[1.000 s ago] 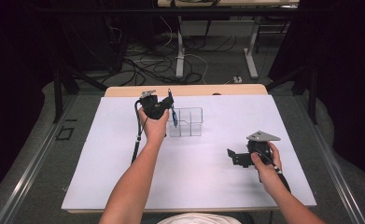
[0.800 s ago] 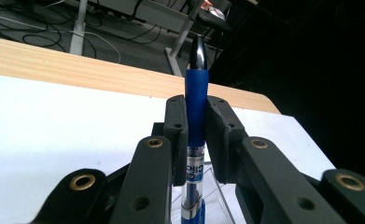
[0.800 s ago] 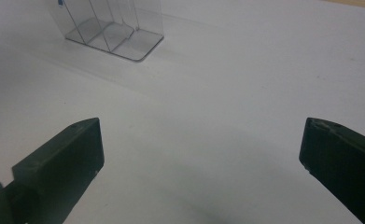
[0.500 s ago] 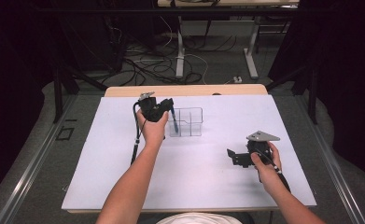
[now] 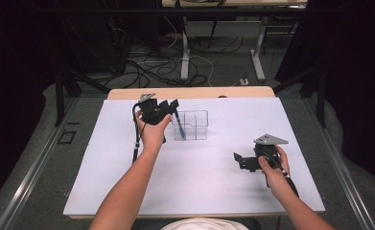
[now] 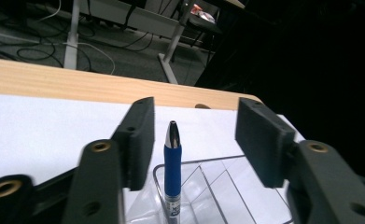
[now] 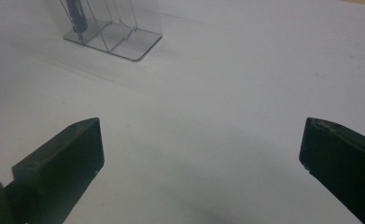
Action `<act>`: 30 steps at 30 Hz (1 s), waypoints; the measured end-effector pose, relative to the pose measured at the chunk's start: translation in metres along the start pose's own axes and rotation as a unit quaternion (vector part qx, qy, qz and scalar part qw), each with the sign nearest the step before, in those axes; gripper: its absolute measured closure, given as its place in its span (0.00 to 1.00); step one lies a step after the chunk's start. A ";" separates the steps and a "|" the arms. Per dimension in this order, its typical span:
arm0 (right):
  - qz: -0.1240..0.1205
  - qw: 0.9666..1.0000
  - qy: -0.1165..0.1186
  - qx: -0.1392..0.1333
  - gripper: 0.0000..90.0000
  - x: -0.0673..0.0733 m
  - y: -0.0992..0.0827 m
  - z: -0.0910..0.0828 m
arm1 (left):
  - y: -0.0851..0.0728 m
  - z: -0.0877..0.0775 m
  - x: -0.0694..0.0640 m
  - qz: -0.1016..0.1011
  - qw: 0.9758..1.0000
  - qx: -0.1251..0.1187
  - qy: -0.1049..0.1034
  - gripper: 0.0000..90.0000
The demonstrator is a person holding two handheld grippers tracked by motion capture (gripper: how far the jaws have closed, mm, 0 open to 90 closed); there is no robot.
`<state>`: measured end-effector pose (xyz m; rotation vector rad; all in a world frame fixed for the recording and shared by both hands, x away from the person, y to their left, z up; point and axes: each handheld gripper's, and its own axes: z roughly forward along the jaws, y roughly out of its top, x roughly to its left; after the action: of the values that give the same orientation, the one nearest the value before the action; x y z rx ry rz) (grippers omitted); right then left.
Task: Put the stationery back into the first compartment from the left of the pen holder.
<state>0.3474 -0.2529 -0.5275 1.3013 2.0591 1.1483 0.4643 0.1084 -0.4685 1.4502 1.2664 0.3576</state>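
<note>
Pen [image 6: 172,161] stands between the jaws of the left tool [image 6: 194,135], but the pads [image 6: 140,140] are not pressing on it; there is free space on both sides. These jaws have just been opening, so I judge that the left tool has let the pen go. The blue pen now stands nearly upright in the end compartment of the clear organizer [image 5: 193,125] on the person's left, with its lower end inside and its top above the rim. The placing seems done, and the next move is probably to draw the left tool away without knocking the pen. The right tool [image 5: 246,160] rests near the right side of the white counter [image 5: 199,182], well apart from the organizer, its jaws wide with nothing between them.
</note>
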 end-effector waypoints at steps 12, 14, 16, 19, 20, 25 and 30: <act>0.000 1.000 0.001 0.000 0.00 0.000 0.000 0.000 | 0.006 -0.017 0.000 0.013 1.000 0.010 -0.017 0.41; 0.002 1.000 0.001 -0.001 0.00 0.000 0.000 -0.001 | 0.007 -0.021 0.000 0.017 1.000 0.019 -0.015 0.37; 0.001 1.000 -0.002 -0.001 0.00 0.000 0.000 -0.002 | 0.009 -0.026 0.000 0.021 0.999 0.026 -0.012 0.34; -0.002 1.000 -0.005 -0.002 0.00 0.000 0.000 -0.004 | 0.011 -0.032 0.000 0.038 0.999 0.024 0.000 0.32; -0.001 1.000 -0.004 -0.003 0.00 0.000 0.000 -0.004 | 0.012 -0.035 -0.001 0.046 0.999 0.024 0.007 0.31; -0.004 1.000 -0.006 -0.001 0.00 0.002 0.001 -0.004 | 0.016 -0.050 -0.003 0.079 0.997 0.019 0.014 0.28; -0.003 1.000 -0.004 -0.001 0.00 0.002 0.001 -0.003 | 0.019 -0.066 -0.004 0.099 0.995 0.021 0.004 0.28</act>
<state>0.3442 -0.2520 -0.5250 1.2964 2.0545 1.1389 0.4202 0.1435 -0.4288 1.6177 1.1442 0.4714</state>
